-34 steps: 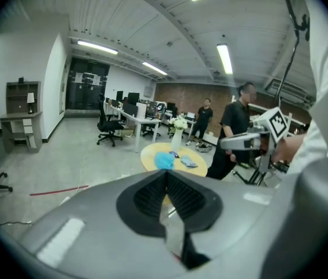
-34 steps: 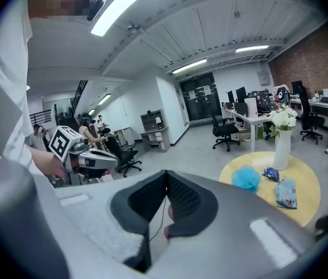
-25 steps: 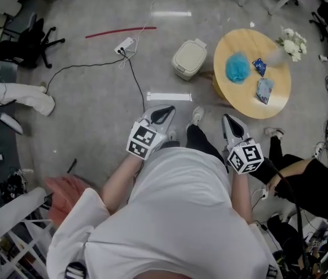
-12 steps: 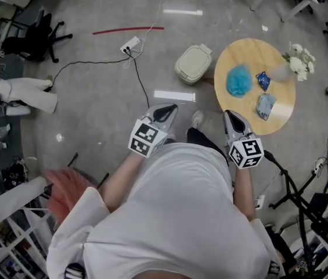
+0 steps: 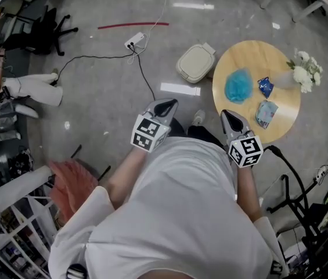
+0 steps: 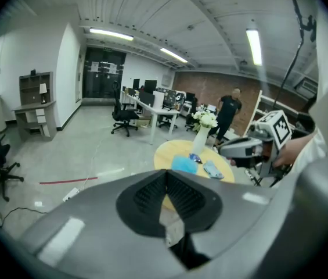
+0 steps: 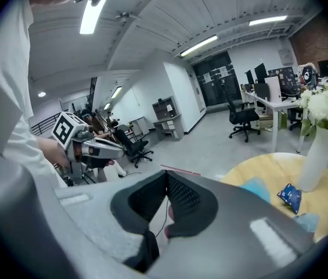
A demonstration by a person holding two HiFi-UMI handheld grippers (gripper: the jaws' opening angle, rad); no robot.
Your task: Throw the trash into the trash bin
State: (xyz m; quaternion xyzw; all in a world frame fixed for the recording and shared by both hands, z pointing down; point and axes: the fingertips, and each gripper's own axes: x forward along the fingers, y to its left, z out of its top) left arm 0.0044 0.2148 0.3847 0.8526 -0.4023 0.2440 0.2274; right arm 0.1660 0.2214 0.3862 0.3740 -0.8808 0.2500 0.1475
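A round wooden table (image 5: 255, 56) stands ahead on the right. On it lie a fluffy blue ball (image 5: 238, 86), a small dark blue wrapper (image 5: 265, 85) and a pale blue packet (image 5: 266, 114), beside a vase of white flowers (image 5: 303, 72). The trash bin (image 5: 195, 63), with a beige lid, stands on the floor left of the table. My left gripper (image 5: 166, 104) is shut and empty, short of the bin. My right gripper (image 5: 229, 115) is also shut and empty, just before the table's near edge. The right gripper view shows the table (image 7: 268, 167), ball (image 7: 255, 189) and wrapper (image 7: 289, 196).
A power strip (image 5: 136, 40) with cables, a red strip (image 5: 133, 25) and a white tape strip (image 5: 180, 89) lie on the floor ahead. A person's legs (image 5: 33, 89) stretch in from the left. Black cables and a stand (image 5: 291, 173) crowd the right; a white rack (image 5: 13, 225) stands lower left.
Both grippers have moved forward with the person, so the table and bin lie nearer. Both stay shut and empty.
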